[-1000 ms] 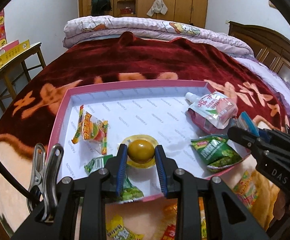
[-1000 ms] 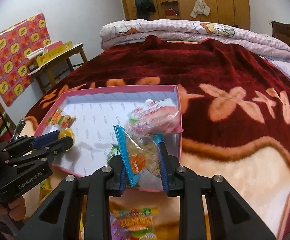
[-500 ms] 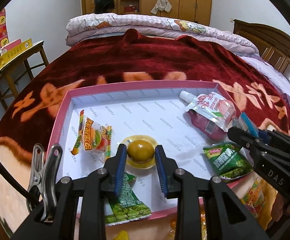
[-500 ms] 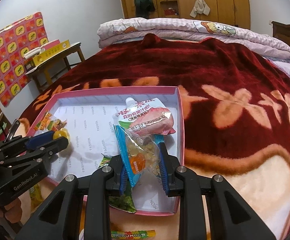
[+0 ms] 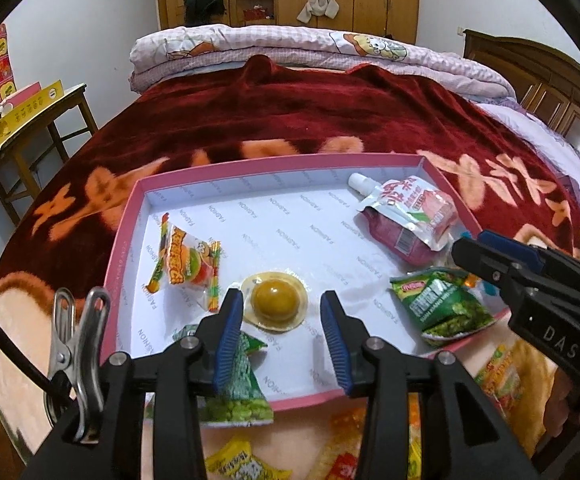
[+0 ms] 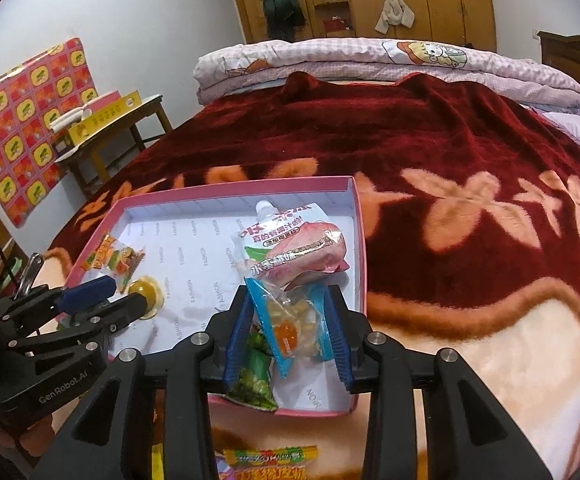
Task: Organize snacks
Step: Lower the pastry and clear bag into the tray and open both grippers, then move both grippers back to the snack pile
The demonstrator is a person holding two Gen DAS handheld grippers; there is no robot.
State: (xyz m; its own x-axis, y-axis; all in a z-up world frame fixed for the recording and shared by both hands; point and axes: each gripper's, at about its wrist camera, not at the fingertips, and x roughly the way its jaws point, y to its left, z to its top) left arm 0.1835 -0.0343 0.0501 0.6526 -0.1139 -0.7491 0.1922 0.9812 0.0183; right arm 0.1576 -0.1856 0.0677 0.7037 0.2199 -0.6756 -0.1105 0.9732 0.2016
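Note:
A pink box point(image 5: 126, 240) with a white floor lies on the red blanket. My left gripper point(image 5: 282, 320) hangs low over its near side, jaws opening, and a yellow jelly cup point(image 5: 278, 300) lies on the floor between the pads, which stand clear of it. My right gripper point(image 6: 290, 330) is over the box's near right corner, jaws opening. Between its pads a clear blue-edged snack bag point(image 6: 290, 328) rests loosely on the floor. Also inside the box are a burger gummy pack point(image 5: 188, 260), a pink drink pouch point(image 6: 290, 248) and two green pea packs point(image 5: 441, 304) point(image 6: 254, 376).
Loose snack packs point(image 5: 242, 460) point(image 6: 270, 456) lie on the blanket in front of the box. A wooden side table point(image 6: 102, 120) stands at the left. A folded quilt point(image 5: 309, 48) lies at the bed's far end, and a wooden headboard point(image 5: 549, 80) stands at the right.
Both pairs of jaws have widened. The jelly cup is let go and lies on the box floor. The snack bag has sunk lower between the right pads.

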